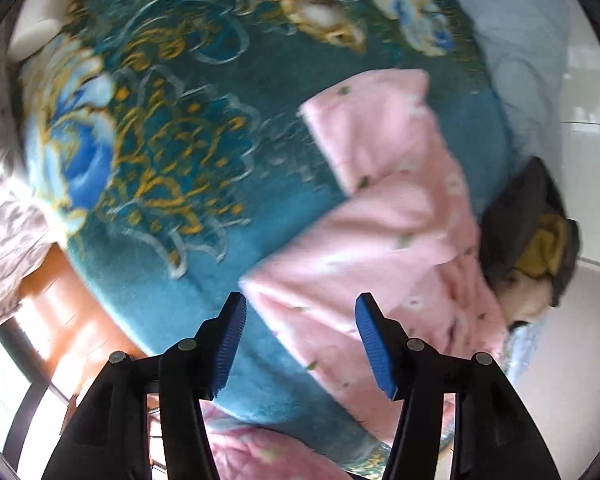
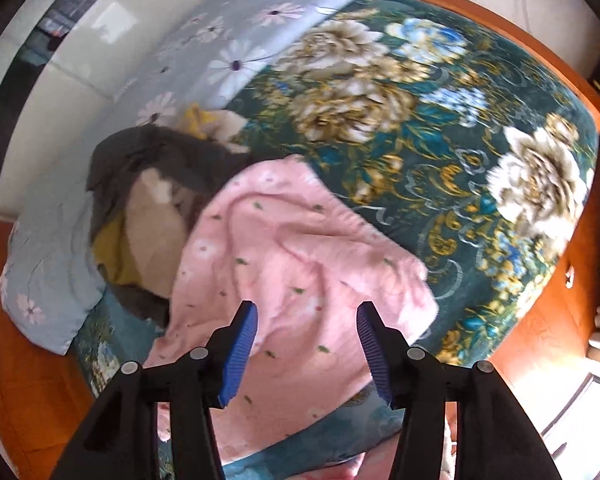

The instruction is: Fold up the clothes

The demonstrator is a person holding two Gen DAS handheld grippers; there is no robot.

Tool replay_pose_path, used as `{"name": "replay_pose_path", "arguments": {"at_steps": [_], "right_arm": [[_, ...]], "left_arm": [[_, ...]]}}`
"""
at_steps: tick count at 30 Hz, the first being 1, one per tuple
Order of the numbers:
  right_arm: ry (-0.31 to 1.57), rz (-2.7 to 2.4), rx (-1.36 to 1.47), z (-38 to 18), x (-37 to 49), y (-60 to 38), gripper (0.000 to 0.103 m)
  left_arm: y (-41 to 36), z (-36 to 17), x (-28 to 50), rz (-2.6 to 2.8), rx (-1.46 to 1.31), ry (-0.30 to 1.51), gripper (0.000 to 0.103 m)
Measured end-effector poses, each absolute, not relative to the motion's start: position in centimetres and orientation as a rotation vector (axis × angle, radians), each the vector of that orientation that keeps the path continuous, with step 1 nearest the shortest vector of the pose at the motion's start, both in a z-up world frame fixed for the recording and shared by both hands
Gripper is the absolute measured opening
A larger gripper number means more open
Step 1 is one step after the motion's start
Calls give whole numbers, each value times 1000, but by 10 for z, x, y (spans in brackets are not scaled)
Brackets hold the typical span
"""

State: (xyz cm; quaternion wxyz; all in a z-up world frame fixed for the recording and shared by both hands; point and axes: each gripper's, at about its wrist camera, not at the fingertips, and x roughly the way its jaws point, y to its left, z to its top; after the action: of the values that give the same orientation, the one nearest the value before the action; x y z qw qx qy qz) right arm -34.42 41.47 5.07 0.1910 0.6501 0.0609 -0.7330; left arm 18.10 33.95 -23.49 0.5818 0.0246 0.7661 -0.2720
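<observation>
The pink garment [image 2: 300, 264] is lying on the teal flowered blanket [image 2: 440, 128] covering the bed, its sleeve [image 1: 364, 128] spreading out toward the far side in the left wrist view. Both grippers are hanging above it, pointing steeply down — the left gripper [image 1: 300, 344] and the right gripper [image 2: 306, 350] are each standing about half open, with nothing between their blue pads [image 1: 230, 348]. A dark heap of other clothes [image 2: 148, 184] is sitting just beside the pink garment, against a pale blue quilt [image 2: 52, 264] with daisies.
</observation>
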Motion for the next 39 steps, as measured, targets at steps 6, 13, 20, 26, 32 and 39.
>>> {"name": "replay_pose_path", "arguments": {"at_steps": [6,13,20,26,32,39], "right_arm": [[281,-1981,1815,42,-320,376,56],[406,-1938,1776,45,-300,362,56],[434,-2005,1768,62,-301,378,56],[389,-2041,1793,63,-308,386,56],[406,-1991,1781,55,-302,368,56],[441,-1929,1789,42,-299,352,56]], "left_arm": [[280,-229,146,-824,362,1642,58],[218,-271,15,-1106,985,1413,62],[211,-321,-42,-1096,1409,1094,62],[215,-307,-14,-1051,1283,1095,11],[251,-233,102,-854,683,1266,10],[321,-249,221,-426,365,1354,10]]}}
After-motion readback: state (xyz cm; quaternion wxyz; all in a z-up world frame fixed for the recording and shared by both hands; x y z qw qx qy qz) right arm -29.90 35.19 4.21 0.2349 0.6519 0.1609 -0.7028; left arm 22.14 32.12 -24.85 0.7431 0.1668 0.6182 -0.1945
